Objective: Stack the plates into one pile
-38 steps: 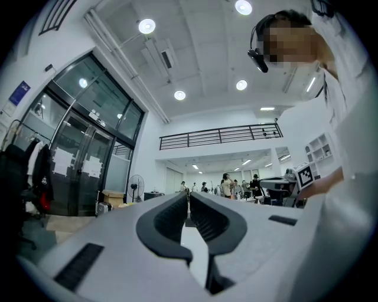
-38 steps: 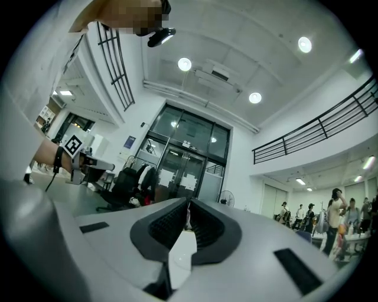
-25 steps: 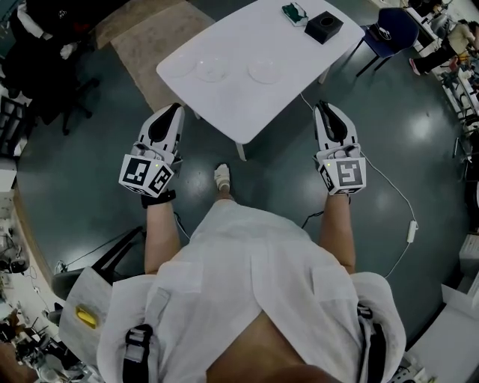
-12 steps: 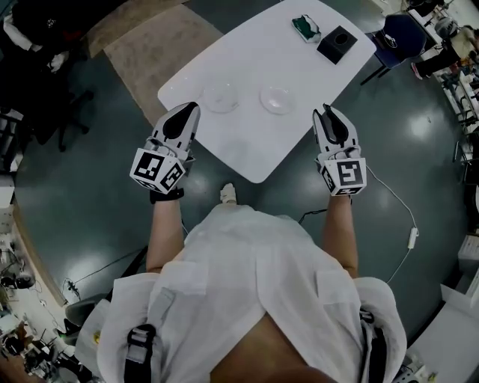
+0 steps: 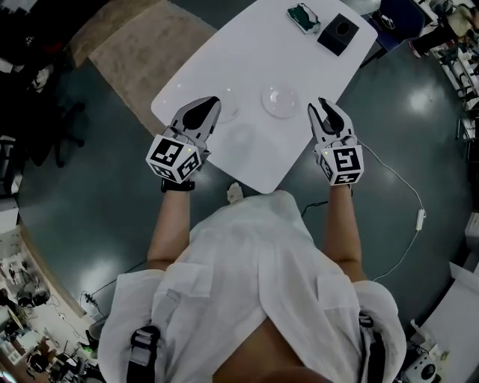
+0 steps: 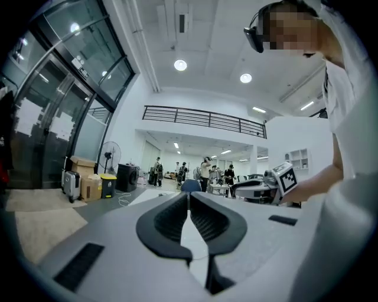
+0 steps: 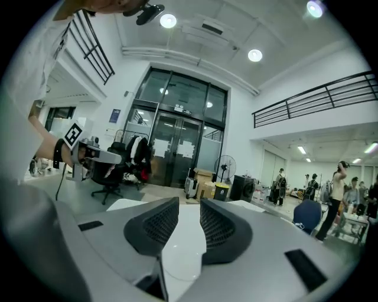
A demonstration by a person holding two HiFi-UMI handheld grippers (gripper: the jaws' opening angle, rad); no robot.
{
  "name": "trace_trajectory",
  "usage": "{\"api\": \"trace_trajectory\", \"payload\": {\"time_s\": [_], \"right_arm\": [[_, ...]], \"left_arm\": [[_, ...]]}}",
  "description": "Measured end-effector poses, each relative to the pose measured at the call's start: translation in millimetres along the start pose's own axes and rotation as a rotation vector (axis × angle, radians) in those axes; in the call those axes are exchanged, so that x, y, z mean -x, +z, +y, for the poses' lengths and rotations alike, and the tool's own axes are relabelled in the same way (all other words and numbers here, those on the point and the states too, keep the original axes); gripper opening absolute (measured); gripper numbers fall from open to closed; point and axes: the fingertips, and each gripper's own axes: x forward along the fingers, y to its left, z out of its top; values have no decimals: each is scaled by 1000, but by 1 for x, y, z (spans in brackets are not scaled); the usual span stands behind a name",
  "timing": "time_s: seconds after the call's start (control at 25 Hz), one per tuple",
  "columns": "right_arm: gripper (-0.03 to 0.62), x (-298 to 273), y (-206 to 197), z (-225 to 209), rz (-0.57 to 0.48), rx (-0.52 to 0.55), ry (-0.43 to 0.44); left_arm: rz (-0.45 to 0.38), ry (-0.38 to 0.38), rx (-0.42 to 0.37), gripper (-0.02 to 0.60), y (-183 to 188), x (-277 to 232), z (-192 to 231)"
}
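On the white table (image 5: 262, 60) a clear plate (image 5: 281, 101) lies near the front edge, between my two grippers. A second clear plate (image 5: 229, 114) shows partly beside the tip of my left gripper (image 5: 212, 102), which hovers over the table's front left part with its jaws shut and empty (image 6: 189, 199). My right gripper (image 5: 324, 107) is at the table's front right edge, a little right of the first plate. Its jaws have just been opening, and they stand apart with nothing between them (image 7: 189, 206).
A black box (image 5: 338, 34) and a small green object (image 5: 303, 16) sit at the table's far end. A blue chair (image 5: 395, 10) stands beyond it. A rug (image 5: 127, 45) lies to the left, and a white cable (image 5: 400, 183) runs over the dark floor on the right.
Both grippers have moved forward from over the floor to the table's front edge, the left one now above the tabletop. The right jaws have spread apart.
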Motion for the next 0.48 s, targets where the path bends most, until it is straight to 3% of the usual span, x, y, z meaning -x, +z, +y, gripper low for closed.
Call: {"api": "trace_trajectory", "payload": {"time_s": [0.24,0.48], "right_arm": [[126,-29,-39,-20,98,-18,41],[154,-58,-101,-37,242,-50,144]], "left_arm": [[108,-21,65,21,-37,-58,-2],[262,44,171,21,-92,-112,-7]]}}
